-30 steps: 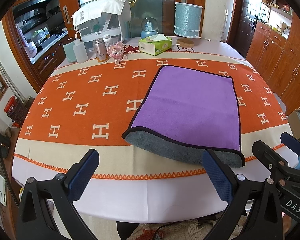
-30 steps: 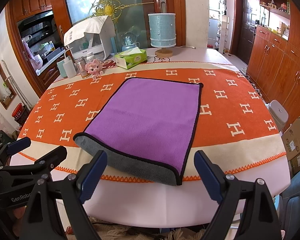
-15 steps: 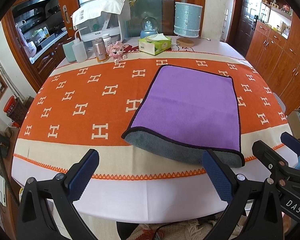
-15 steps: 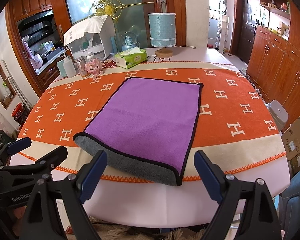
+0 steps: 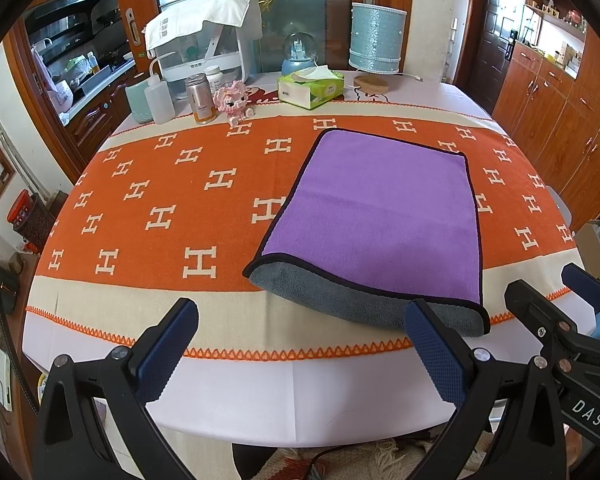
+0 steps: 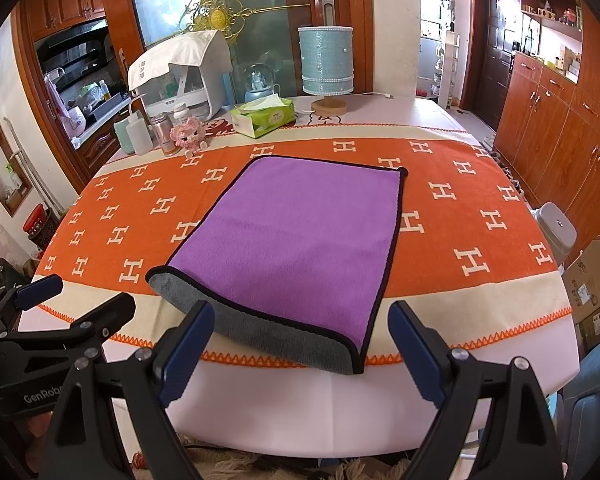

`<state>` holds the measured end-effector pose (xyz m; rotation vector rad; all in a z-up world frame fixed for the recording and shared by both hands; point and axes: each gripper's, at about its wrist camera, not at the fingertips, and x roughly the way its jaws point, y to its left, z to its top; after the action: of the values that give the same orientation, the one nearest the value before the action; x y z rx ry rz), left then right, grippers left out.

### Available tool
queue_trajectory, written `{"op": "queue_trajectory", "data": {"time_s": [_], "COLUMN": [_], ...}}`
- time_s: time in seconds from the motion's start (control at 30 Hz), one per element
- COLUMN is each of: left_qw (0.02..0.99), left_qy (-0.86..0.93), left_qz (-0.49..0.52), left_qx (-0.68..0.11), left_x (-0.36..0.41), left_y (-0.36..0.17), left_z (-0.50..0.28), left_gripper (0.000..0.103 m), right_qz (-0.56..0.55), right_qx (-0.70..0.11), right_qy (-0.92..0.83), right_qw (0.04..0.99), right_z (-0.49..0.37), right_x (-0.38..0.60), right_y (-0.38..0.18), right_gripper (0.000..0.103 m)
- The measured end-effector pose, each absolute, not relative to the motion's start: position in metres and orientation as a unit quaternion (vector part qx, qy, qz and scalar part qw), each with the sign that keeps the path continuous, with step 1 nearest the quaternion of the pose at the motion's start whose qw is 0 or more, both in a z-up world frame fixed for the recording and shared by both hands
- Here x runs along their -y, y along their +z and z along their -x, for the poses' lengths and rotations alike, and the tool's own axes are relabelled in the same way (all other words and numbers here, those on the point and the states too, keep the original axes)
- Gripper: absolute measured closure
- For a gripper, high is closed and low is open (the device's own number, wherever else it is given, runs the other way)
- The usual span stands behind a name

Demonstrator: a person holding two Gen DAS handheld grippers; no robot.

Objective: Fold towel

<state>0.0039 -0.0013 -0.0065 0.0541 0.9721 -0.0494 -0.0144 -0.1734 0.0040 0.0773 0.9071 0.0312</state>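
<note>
On the far left of the table, by its back edge, stand a pale green jar, a white squeeze bottle and a metal can, close together in a row. Just right of them sits a small pink toy, and behind them a white appliance has a cloth draped over it. Further right along the back edge lie a green tissue box, a snow globe behind it, and a lamp with a pale blue shade on a wooden base.

The left gripper is held above the near edge of the table, fingers spread wide apart with nothing between them. Its blue pads are clear of the cloth.

The towel lies flat on the orange blanket with white H marks, to the right of the table's middle. Its purple side faces up with a dark trim around it; at the near end a grey layer shows below the purple, reaching onto the blanket's cream border. In the left view the left gripper's right finger overlaps the towel's near right corner; whether it touches cannot be told.

The right gripper is also held above the near edge, directly in front of the towel, fingers wide open and holding nothing. To the right, beyond the table, stand wooden cabinets.
</note>
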Motion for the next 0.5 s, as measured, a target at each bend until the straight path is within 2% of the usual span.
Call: {"op": "queue_trajectory", "data": {"time_s": [0.5], "left_qw": [0.883], "left_qy": [-0.025], "left_qz": [-0.024], "left_qx": [-0.468], "left_x": [0.0011], "left_y": [-0.0067], "left_z": [-0.0047], "left_gripper": [0.001], "right_qz": [-0.033], "right_qx": [-0.437], "right_qy": [0.013], "right_qw": [0.899], "right_z": [0.0135], "right_x": [0.1723], "right_y": [0.0025], "right_gripper": [0.014]}}
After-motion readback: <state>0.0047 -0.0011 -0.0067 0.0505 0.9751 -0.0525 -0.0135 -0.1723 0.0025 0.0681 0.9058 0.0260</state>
